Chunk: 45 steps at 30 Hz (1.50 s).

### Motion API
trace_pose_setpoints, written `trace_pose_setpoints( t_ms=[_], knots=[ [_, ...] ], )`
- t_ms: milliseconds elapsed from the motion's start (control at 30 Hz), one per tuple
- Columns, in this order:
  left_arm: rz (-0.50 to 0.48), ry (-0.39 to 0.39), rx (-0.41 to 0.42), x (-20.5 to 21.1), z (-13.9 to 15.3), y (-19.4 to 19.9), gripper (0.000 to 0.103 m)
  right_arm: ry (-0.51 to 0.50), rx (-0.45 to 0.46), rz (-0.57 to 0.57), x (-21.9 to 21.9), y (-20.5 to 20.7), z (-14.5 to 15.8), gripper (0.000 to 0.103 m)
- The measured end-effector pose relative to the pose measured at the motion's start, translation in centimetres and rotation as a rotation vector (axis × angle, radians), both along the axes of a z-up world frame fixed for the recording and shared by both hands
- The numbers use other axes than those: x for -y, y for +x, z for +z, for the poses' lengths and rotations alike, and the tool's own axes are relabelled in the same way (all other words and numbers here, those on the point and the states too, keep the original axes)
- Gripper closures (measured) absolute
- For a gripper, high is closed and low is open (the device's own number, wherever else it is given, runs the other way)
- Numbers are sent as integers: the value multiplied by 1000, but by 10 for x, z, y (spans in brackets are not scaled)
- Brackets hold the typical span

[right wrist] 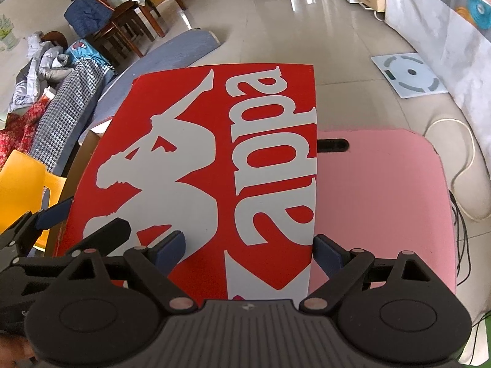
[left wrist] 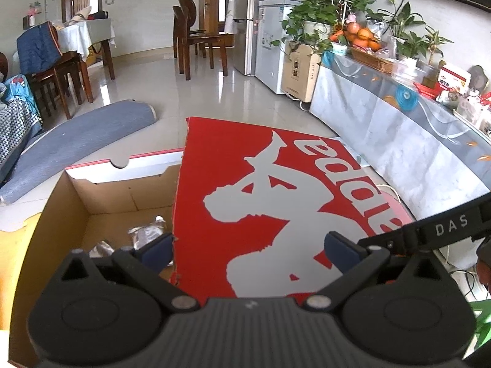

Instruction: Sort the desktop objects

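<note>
- The red cardboard box lid with a large white logo (left wrist: 276, 202) lies partly across the open brown cardboard box (left wrist: 61, 220), covering its right side; the left side stands open.
- A pink cushioned seat (right wrist: 377, 190) sits just beside the lid's right edge.
- The left claw (left wrist: 250, 250) is spread wide, holding nothing, its left finger (left wrist: 156, 250) at the lid's torn left edge and its right finger over the lid.
- The right claw (right wrist: 250, 253) is also spread and empty, its fingers straddling the lid's right edge.
- Crumpled silvery foil packets (left wrist: 147, 233) lie inside the box, on its floor.
- Judgement: the lid is the step in hand, but half-covered fits either closing a filled box or uncovering it; whichever it is, the next move calls for both claws to act evenly on the lid's edges.
</note>
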<state>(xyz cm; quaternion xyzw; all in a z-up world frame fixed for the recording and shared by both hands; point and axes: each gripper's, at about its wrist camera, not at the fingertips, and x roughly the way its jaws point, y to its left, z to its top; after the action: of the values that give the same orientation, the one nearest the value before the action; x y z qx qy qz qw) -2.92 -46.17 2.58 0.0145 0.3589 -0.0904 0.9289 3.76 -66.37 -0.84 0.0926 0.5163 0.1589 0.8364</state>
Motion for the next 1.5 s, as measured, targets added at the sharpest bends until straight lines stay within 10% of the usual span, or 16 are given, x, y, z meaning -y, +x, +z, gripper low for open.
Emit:
trace_pose_setpoints(
  t_ms=[1500],
  knots=[
    [194,6,17,-141,23,9,1,24,23,166,-146,18,31,14]
  ],
)
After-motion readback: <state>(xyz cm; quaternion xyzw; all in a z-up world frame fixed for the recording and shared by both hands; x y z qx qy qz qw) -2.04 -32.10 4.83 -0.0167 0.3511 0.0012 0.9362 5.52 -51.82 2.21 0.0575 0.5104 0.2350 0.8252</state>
